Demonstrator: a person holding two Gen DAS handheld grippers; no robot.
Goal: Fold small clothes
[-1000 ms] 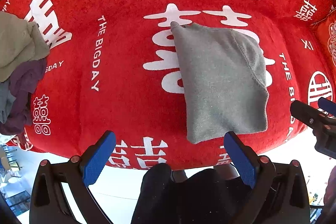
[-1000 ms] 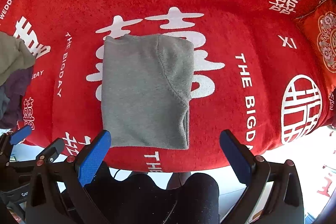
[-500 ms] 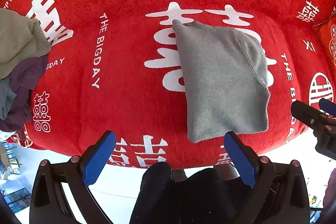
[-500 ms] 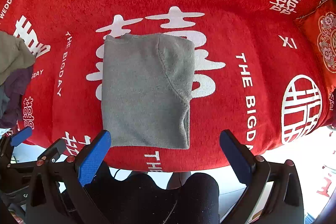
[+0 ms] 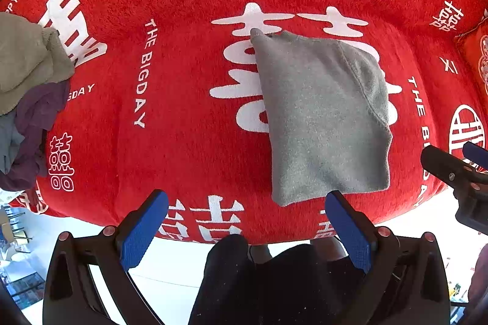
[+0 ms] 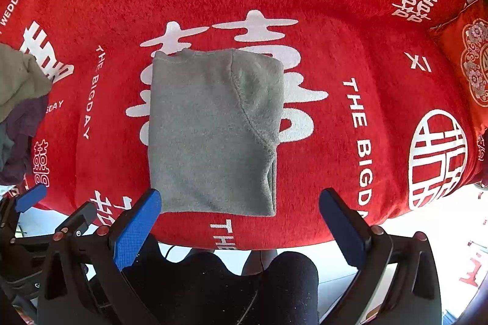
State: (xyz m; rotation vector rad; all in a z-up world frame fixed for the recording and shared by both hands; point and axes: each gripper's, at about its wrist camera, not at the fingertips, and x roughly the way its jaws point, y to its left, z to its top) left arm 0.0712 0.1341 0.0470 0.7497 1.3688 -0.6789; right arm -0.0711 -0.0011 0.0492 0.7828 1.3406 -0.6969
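The grey garment (image 5: 323, 117) (image 6: 213, 133) is lying folded into a compact rectangle on the red blanket (image 5: 183, 142) (image 6: 350, 50), covering part of its big white central character. A curved seam is running down the garment's right part, and layered edges are showing along its right side. Left of the garment, at the blanket's edge, a pile of clothes (image 5: 24, 99) (image 6: 18, 111) in olive, purple and pale blue is sitting. Far right of the garment, a red patterned cushion (image 6: 469, 66) is resting. The left gripper (image 5: 244, 230) and right gripper (image 6: 241, 224) are both hanging wide open and holding nothing, just short of the garment's near edge. Below them, white floor is showing.
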